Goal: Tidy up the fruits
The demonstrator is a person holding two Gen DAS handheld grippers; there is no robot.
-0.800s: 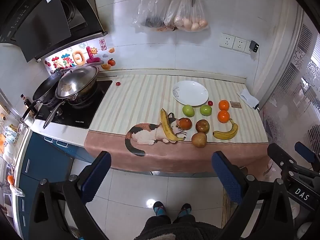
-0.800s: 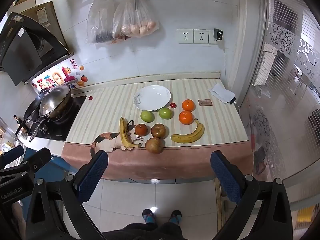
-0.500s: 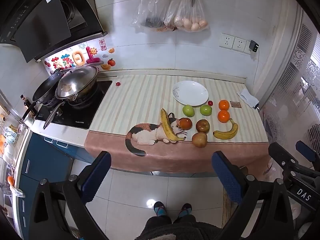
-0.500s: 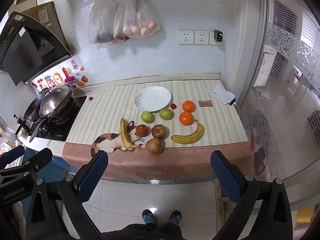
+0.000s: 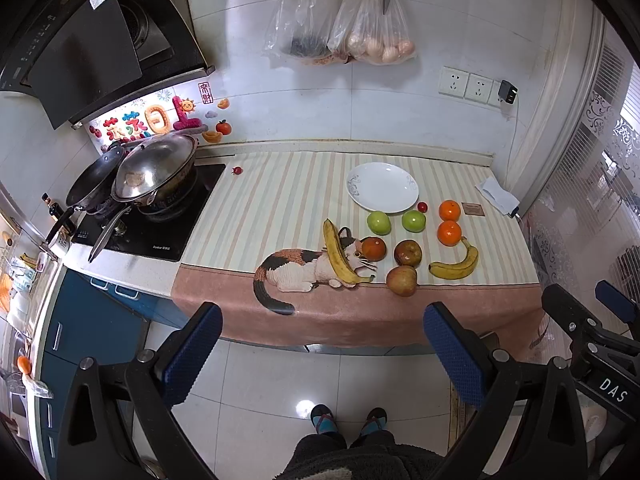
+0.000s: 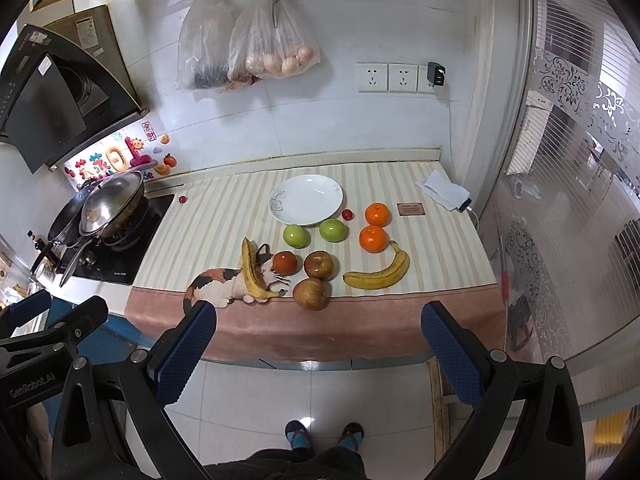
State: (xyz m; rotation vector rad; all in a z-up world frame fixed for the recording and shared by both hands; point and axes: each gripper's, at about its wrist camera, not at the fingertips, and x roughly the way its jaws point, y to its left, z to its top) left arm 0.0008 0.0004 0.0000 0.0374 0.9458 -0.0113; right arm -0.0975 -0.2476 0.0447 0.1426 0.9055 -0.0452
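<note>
A white plate (image 5: 382, 188) (image 6: 306, 199) sits empty on the striped counter cloth. In front of it lie two green apples (image 5: 378, 222) (image 6: 295, 235), two oranges (image 5: 449, 233) (image 6: 373, 239), two brownish apples (image 5: 401, 280) (image 6: 311, 293), a dark orange fruit (image 6: 285, 262), two bananas (image 5: 339, 253) (image 6: 380, 272) and a small red fruit (image 6: 347, 214). My left gripper (image 5: 322, 350) and right gripper (image 6: 318, 346) are both open and empty, held well back from the counter above the floor.
A stove with a lidded wok (image 5: 154, 170) stands left of the cloth. Plastic bags (image 6: 248, 44) and red scissors hang on the wall. A folded cloth (image 6: 442, 190) and a small card lie at the right. A glass partition (image 6: 560, 200) bounds the right side.
Both views have shifted very slightly; the scene and the fruit stay as they were, and both grippers stay open.
</note>
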